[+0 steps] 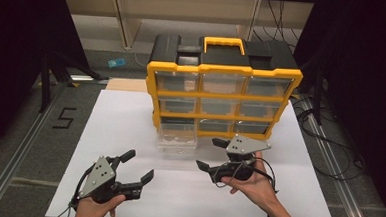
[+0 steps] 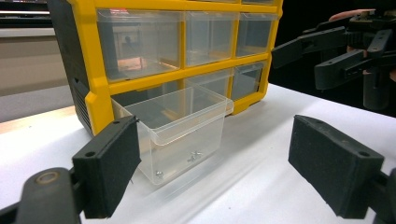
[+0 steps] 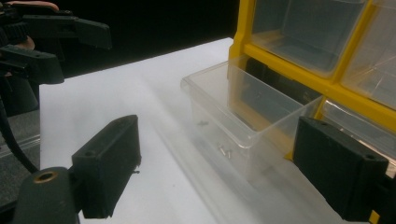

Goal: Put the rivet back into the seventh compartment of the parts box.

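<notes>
A: So, where is the clear drawer [image 1: 178,137]?

B: Pulled out of the bottom-left slot of the yellow organiser [image 1: 224,85], standing on the white worktop [image 1: 130,120] right in front of that slot. It is see-through plastic with an open top, and a few small screws [image 2: 194,157] lie on its floor.

A: And the claws?

B: The left claw [image 1: 138,167] hangs nearer the person than the drawer and off to its left, jaws spread wide, gripping nothing. The right claw [image 1: 211,153] sits just right of the drawer, jaws also spread and empty.

A: Any room around it?

B: Bare white sheet lies open in front of the drawer and to its left, out to the worktop's edge.
</notes>
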Tool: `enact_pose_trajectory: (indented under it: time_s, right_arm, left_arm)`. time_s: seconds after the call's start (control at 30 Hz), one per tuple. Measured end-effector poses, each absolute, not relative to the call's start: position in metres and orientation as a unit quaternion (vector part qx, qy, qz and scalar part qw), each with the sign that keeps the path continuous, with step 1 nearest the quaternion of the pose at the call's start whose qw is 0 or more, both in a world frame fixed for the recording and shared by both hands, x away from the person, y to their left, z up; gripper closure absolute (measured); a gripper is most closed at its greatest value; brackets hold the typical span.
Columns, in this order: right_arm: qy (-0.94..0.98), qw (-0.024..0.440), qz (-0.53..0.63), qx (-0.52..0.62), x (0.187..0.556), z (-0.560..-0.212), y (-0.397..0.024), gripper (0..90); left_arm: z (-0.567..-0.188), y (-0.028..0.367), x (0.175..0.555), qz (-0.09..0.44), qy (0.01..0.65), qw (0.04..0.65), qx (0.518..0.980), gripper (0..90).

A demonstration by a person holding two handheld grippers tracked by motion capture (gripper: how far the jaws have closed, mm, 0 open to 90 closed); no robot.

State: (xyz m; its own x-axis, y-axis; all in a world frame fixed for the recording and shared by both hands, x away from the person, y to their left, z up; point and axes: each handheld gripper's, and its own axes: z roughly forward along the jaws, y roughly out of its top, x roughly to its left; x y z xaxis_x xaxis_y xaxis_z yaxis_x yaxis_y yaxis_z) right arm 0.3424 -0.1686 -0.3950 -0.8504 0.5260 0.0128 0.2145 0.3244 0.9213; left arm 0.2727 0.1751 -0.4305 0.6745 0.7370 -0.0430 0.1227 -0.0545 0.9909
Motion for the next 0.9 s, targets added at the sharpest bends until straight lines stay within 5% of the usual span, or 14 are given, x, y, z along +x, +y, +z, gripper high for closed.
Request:
enact_pose_trajectory:
  time_s: [0.9]
  right_arm:
    - [0.776,0.156,0.555,0.255,0.319,-0.401,-0.2,16.0]
  left_arm:
    - [-0.431,0.175,0.273,0.252,0.314,0.609,0.683,16.3]
